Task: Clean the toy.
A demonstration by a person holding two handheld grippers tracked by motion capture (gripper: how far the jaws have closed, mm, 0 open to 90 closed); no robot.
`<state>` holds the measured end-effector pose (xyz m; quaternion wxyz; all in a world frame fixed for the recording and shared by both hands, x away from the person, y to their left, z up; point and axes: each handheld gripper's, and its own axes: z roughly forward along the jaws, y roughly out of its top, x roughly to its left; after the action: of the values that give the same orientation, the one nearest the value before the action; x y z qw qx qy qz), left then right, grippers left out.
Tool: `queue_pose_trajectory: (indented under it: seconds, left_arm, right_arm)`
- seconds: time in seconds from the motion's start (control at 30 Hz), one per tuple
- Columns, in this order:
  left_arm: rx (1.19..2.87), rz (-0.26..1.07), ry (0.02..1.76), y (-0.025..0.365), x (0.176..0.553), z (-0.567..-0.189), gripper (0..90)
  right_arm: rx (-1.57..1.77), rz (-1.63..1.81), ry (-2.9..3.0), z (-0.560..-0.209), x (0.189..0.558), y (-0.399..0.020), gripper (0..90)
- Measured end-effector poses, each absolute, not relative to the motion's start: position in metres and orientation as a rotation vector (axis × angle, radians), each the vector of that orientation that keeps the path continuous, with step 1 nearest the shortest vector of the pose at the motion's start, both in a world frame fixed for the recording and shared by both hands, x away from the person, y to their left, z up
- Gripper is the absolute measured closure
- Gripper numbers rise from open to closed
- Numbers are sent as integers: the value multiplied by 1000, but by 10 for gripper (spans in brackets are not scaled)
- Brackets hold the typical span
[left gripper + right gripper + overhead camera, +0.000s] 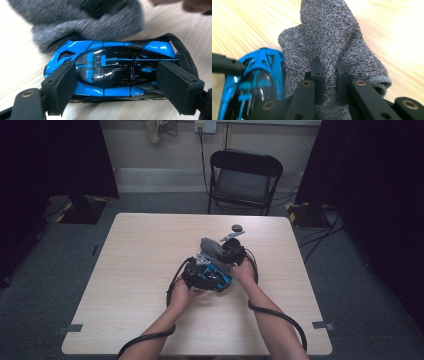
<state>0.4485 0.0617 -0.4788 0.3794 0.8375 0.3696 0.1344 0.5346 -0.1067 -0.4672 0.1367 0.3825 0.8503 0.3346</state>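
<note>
Pale wood worktop. Left gripper clamped blue toy car; right gripper pinched grey cloth. I judged light strokes along bodywork best.

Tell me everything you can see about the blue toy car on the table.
The blue toy car is a glossy, plastic-looking model of a low sports car, bright blue with black roof, cockpit panels and rear wing. It stands on its wheels on the wooden table, lying crosswise between the left gripper jaws, whose black pads sit at its nose and tail. A grey terry cloth, pinched in the right gripper, rests against its far side.
</note>
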Motion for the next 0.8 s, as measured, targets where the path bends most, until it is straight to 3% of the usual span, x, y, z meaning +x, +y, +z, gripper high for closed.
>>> queue_pose_trajectory:
  seconds: [0.17, 0.8]
  left_arm:
    - [2138, 344, 944, 62, 448, -479, 173]
    - [2140, 339, 945, 61, 449, -479, 174]
  right_arm:
    - [1042, 903, 2518, -476, 533, -92, 800]
    - [1003, 951, 2578, -477, 522, -108, 801]
